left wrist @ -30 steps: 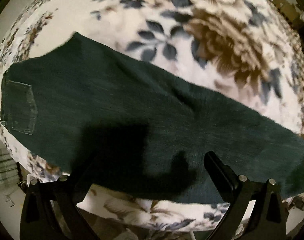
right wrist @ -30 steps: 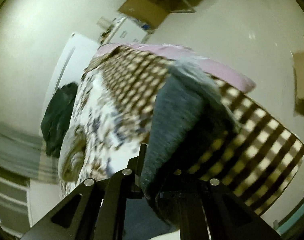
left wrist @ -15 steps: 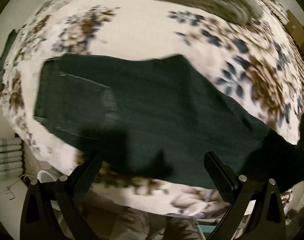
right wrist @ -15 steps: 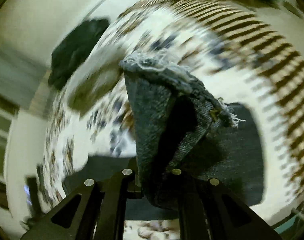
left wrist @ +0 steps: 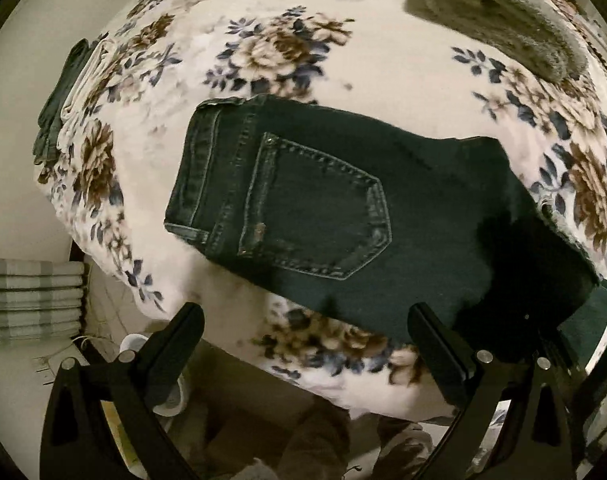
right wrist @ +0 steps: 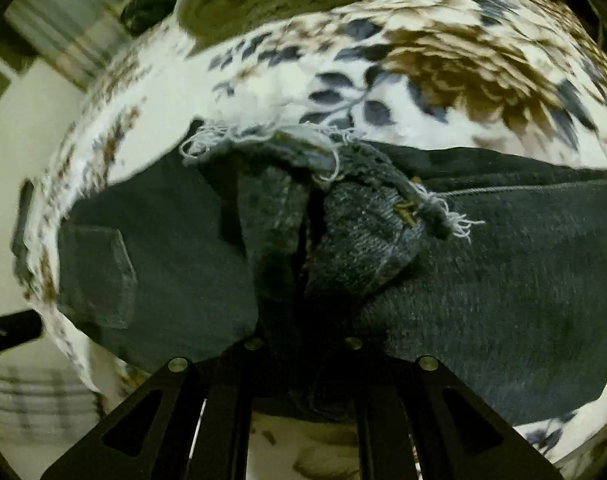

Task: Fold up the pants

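clearly the fold was mid-swing: the dark blue-black denim pants [left wrist: 343, 216] lay flat on the cream fleece blanket with brown and navy flowers [left wrist: 263, 52], back pocket up and waistband at the left of the left wrist view, while the frayed leg hems [right wrist: 327, 208] were held over the thigh part of the same pants. to do this step well, i judged the hems ought to be carried on toward the waistband and set down square with it, edges matched, kept low so the doubled legs would not slide or bunch, and let go only once the cloth lay flat.

the right gripper [right wrist: 303, 344] had its jaws pressed together on the bunched hems, with denim bulging out on either side of the narrow slit between them. the left gripper [left wrist: 303, 332] stood with its fingers [left wrist: 183, 332] wide apart and nothing between them, above the near edge of the blanket, just short of the pants and touching no cloth that i could see. it looked free to smooth or pin the fold line. a grey fuzzy cushion [left wrist: 499, 20] lay farther back.
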Demonstrator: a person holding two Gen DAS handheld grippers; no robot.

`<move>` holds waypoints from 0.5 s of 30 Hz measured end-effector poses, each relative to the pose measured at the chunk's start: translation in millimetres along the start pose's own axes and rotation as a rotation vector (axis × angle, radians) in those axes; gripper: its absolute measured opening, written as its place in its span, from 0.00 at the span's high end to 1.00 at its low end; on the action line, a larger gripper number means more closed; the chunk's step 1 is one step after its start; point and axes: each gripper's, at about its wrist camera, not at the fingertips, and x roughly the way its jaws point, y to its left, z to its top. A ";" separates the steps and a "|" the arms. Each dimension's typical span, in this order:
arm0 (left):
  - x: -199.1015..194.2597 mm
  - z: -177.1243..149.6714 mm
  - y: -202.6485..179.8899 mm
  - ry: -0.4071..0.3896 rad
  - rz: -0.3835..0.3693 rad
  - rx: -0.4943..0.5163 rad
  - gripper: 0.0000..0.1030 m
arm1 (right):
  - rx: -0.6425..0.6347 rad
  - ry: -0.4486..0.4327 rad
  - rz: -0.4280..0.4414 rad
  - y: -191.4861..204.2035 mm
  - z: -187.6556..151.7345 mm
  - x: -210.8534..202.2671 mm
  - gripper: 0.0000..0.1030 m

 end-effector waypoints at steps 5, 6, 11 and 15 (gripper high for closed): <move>5.1 -0.1 -6.2 0.013 -0.017 -0.003 0.00 | -0.067 0.088 0.035 9.6 8.2 10.8 0.39; 4.8 0.8 -9.0 0.014 -0.026 -0.005 0.00 | -0.070 0.104 0.077 12.2 7.1 9.7 0.22; 2.5 9.1 -31.7 0.010 -0.097 0.004 0.00 | -0.054 0.118 0.150 5.3 -8.2 -8.8 0.17; 10.5 16.5 -59.6 0.030 -0.177 0.022 0.00 | 0.054 0.117 0.090 -29.5 -19.8 -28.0 0.15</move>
